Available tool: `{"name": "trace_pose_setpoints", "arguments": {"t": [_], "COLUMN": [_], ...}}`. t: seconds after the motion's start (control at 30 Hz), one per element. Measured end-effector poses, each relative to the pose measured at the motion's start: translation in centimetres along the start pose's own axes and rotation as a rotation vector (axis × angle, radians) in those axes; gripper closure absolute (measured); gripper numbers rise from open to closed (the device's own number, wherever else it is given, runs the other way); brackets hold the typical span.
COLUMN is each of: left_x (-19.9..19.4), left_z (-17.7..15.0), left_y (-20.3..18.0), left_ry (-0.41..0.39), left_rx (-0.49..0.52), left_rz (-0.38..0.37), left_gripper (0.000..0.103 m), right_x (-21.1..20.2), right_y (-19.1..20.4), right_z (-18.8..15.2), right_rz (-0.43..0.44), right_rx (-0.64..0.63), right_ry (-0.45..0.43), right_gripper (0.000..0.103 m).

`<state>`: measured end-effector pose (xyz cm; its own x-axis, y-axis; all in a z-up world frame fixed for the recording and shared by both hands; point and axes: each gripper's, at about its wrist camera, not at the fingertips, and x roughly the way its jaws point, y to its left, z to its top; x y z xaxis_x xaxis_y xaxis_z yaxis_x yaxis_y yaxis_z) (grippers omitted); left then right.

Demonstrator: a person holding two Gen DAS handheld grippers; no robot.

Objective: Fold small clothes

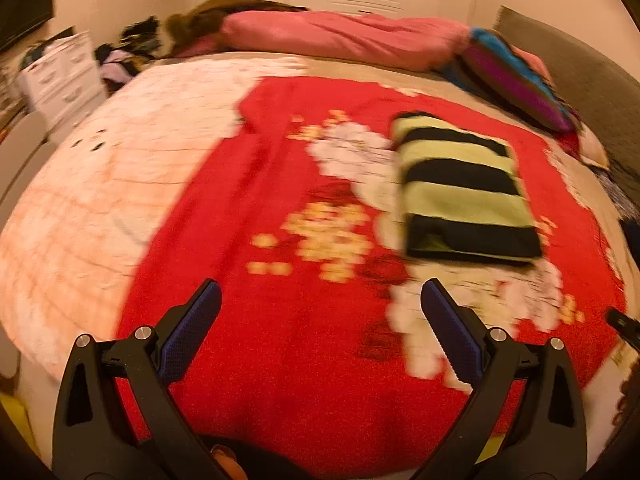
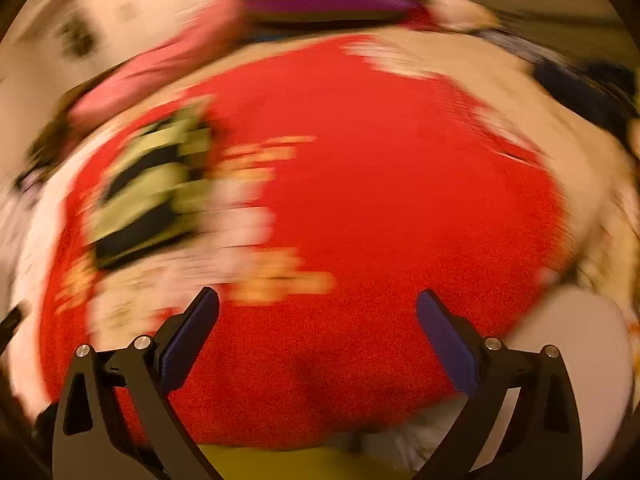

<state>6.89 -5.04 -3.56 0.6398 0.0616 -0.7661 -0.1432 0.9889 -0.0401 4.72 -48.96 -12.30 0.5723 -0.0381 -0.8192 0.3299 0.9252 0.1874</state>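
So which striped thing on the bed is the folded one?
The yellow-green and black striped garment lying on the red blanket; the purple and blue striped pillow sits by the headboard.

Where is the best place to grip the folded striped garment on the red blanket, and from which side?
Probably the near short edge of the striped garment, approached from the camera side. Its layers gape slightly there, at the near-left corner, so a finger could slip under. Both grippers, left and right, are open.

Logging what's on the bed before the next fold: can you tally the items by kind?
Folded striped garment: 1
Red patterned blanket: 1
Pink pillow or bolster: 1
Multicoloured striped cushion: 1
Total: 4
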Motion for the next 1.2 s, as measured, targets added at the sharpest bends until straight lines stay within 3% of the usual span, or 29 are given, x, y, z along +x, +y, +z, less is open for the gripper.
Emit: {"name": "trace_pose_setpoints", "arguments": {"t": [0.07, 0.13, 0.23, 0.33, 0.37, 0.4, 0.43, 0.53, 0.63, 0.7, 0.73, 0.8, 1.2], "left_x": [1.2, 2.6, 4.6, 6.7, 7.8, 8.6, 9.7, 12.9, 15.5, 17.4, 18.1, 17.5, 17.8], "left_z": [0.5, 1.3, 3.4, 5.6, 6.5, 7.2, 8.0, 9.6, 9.8, 8.6, 7.8, 7.6, 7.9], "left_y": [3.6, 8.8, 17.6, 24.3, 27.0, 29.1, 31.1, 36.5, 40.8, 42.0, 42.0, 41.7, 41.8], "left_ry": [0.027, 0.074, 0.043, 0.040, 0.040, 0.040, 0.038, 0.068, 0.083, 0.124, 0.098, 0.062, 0.075], "left_rx": [-0.056, -0.178, -0.276, -0.354, -0.391, -0.415, -0.439, -0.501, -0.564, -0.546, -0.523, -0.524, -0.515], "left_rz": [0.035, 0.022, 0.206, 0.339, 0.381, 0.420, 0.455, 0.530, 0.574, 0.614, 0.598, 0.596, 0.608], "left_gripper": [0.009, 0.009, 0.009, 0.009, 0.009, 0.009, 0.009, 0.009, 0.009, 0.008, 0.008, 0.008, 0.008], "right_x": [0.7, 1.4, 1.6, 1.5, 1.8, 1.7, 1.8, 2.7, 2.7, 2.6, 2.6, 2.7, 2.8], "right_y": [-6.1, -11.7, -20.9, -27.2, -28.4, -29.7, -29.8, -29.3, -29.6, -29.9, -29.9, -29.8, -29.6], "right_z": [-0.8, -1.9, -4.3, -7.1, -7.7, -8.5, -8.4, -8.1, -8.4, -8.2, -8.2, -7.8, -7.7], "right_rz": [-0.156, -0.300, -0.538, -0.659, -0.666, -0.632, -0.668, -0.760, -0.745, -0.725, -0.725, -0.729, -0.729], "right_rx": [0.099, 0.214, 0.462, 0.683, 0.732, 0.801, 0.789, 0.717, 0.726, 0.738, 0.738, 0.735, 0.736], "right_ry": [-0.016, 0.008, 0.038, 0.050, 0.043, -0.038, -0.085, -0.105, -0.110, -0.119, -0.120, -0.117, -0.117], "right_gripper": [0.004, 0.004, 0.004, 0.004, 0.004, 0.004, 0.004, 0.004, 0.004, 0.004, 0.004, 0.004, 0.004]}}
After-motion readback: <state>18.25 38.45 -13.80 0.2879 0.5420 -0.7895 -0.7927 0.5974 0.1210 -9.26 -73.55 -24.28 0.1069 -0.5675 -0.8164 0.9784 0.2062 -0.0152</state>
